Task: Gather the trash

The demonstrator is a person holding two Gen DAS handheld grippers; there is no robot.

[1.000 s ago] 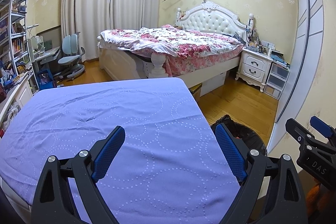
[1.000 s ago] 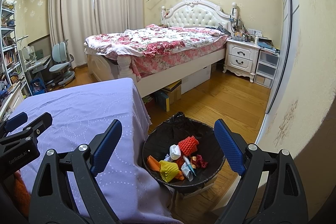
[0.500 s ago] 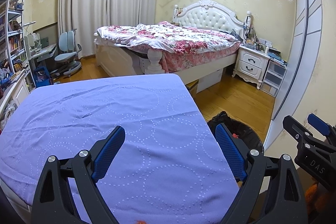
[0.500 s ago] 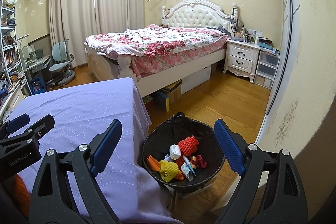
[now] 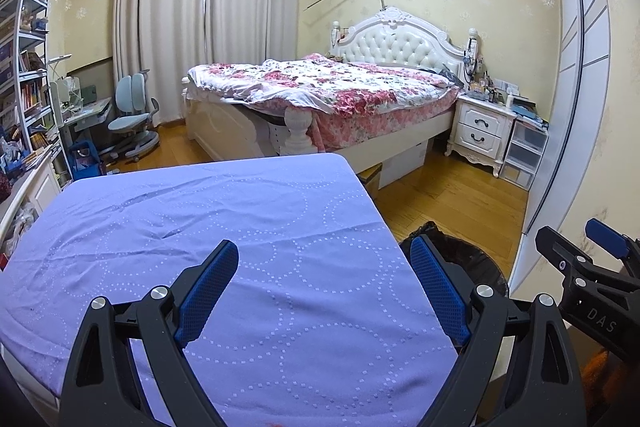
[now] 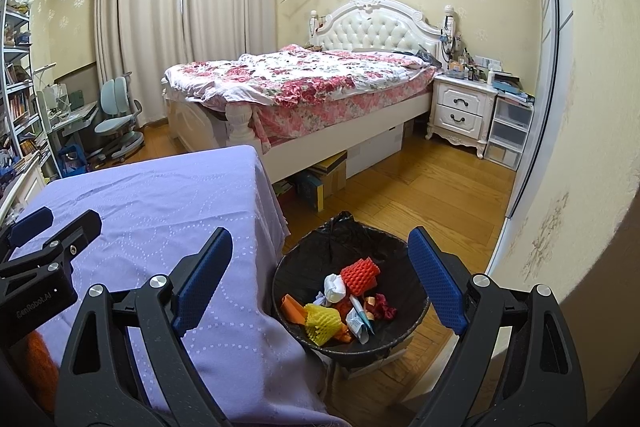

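Hovering over the purple-clothed bench (image 5: 248, 227), the left claw (image 5: 324, 287) gapes, grasping nothing. The right claw (image 6: 320, 275), likewise released and empty, hangs at the bench's right edge above the black bin (image 6: 412, 263) on the floor, where the trash (image 6: 340, 303) lies. Beyond stands the bed (image 6: 304, 75).
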